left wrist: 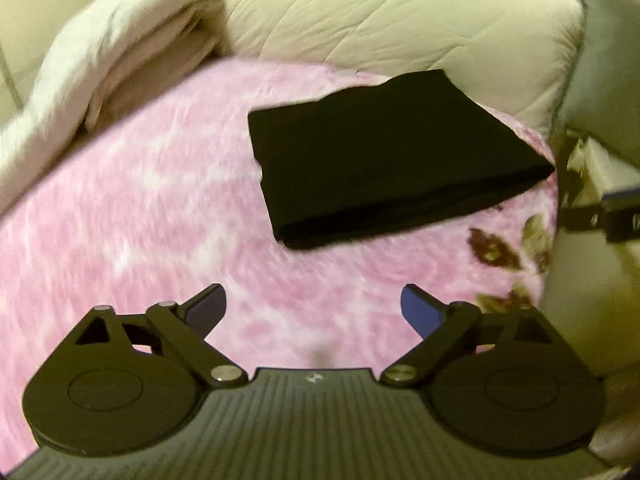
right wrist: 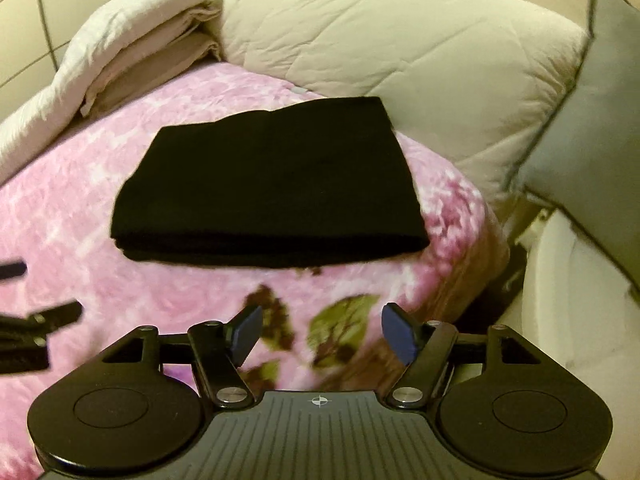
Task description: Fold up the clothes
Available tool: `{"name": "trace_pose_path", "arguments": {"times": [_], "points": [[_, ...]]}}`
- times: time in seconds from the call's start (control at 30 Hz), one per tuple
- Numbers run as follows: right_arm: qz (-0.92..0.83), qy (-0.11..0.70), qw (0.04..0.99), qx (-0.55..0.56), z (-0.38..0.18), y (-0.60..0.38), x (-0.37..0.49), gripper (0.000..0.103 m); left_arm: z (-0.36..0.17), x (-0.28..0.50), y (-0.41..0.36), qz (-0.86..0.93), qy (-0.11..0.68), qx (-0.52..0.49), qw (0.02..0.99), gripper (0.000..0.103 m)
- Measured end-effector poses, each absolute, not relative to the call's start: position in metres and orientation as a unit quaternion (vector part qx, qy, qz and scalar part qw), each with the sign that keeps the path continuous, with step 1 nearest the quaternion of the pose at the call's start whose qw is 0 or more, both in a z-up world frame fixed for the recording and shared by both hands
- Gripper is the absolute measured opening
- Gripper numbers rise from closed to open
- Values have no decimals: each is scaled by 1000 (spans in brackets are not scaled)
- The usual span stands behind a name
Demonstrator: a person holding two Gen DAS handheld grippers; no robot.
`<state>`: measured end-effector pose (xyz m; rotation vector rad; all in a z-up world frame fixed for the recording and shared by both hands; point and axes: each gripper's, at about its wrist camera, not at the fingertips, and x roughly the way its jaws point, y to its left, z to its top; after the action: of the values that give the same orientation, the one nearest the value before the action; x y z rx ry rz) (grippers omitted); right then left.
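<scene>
A black garment (left wrist: pixel 384 160) lies folded into a flat rectangle on the pink fleece blanket (left wrist: pixel 140 208); it also shows in the right wrist view (right wrist: pixel 268 184). My left gripper (left wrist: pixel 314 312) is open and empty, held above the blanket short of the garment. My right gripper (right wrist: pixel 318 334) is open and empty, near the blanket's front edge, in front of the garment. The right gripper shows at the right edge of the left wrist view (left wrist: pixel 600 212), and the left gripper shows at the left edge of the right wrist view (right wrist: pixel 32 328).
A cream quilted duvet (right wrist: pixel 400 44) is bunched behind the garment. A pile of folded white and beige linens (right wrist: pixel 132 48) lies at the back left. A grey cushion (right wrist: pixel 592 120) stands at the right, with a gap beside the bed below it.
</scene>
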<state>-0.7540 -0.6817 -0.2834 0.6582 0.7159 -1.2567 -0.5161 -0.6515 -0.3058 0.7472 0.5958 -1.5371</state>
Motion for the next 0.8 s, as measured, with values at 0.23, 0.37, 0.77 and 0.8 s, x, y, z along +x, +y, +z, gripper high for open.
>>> {"name": "trace_pose_path", "arguments": {"times": [0.23, 0.37, 0.77, 0.8], "points": [[-557, 318, 697, 321, -266, -664, -756, 70, -285, -532, -627, -628, 323, 297, 642, 97], [-551, 326, 700, 315, -246, -651, -763, 70, -267, -544, -612, -614, 348, 294, 645, 97], [-548, 341, 693, 320, -201, -626, -766, 70, -220, -560, -594, -591, 359, 288, 662, 95], [-548, 342, 693, 320, -198, -625, -766, 70, -218, -561, -594, -588, 358, 290, 665, 95]]}}
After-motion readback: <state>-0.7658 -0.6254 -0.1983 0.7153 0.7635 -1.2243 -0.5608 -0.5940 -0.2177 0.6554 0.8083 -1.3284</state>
